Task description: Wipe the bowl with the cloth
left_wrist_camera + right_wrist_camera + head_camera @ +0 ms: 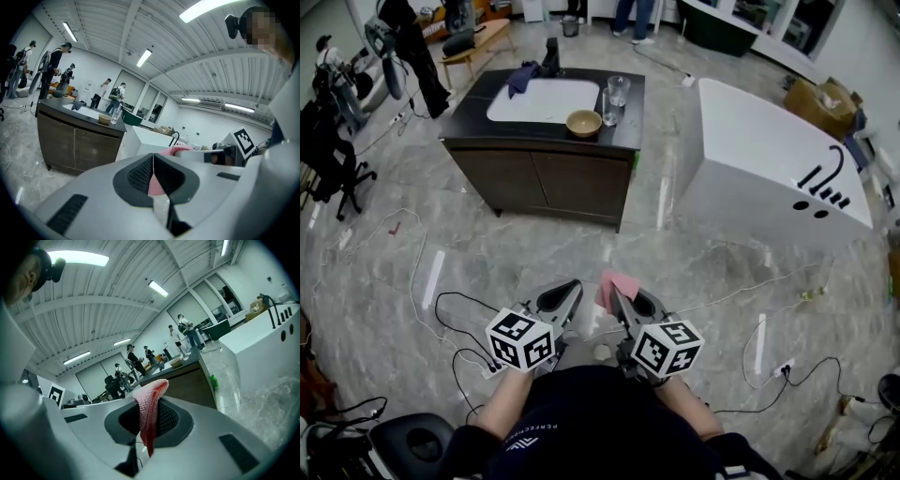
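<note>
A tan bowl [583, 123] stands on the dark cabinet counter [469, 117] far ahead, beside the white sink basin [542, 99]; it also shows small in the left gripper view as the bowl [104, 119]. My right gripper [617, 292] is shut on a pink knitted cloth [149, 409], whose corner sticks up as the cloth [622, 283] in the head view. My left gripper [565, 294] is shut with nothing between its jaws. Both grippers are held close to my body, well short of the counter.
Two glasses [614, 98] stand right of the bowl and a dark blue rag [521, 77] lies at the sink's left. A white bathtub-like block [773, 164] sits to the right. Cables [427, 281] trail over the marble floor. People stand in the background.
</note>
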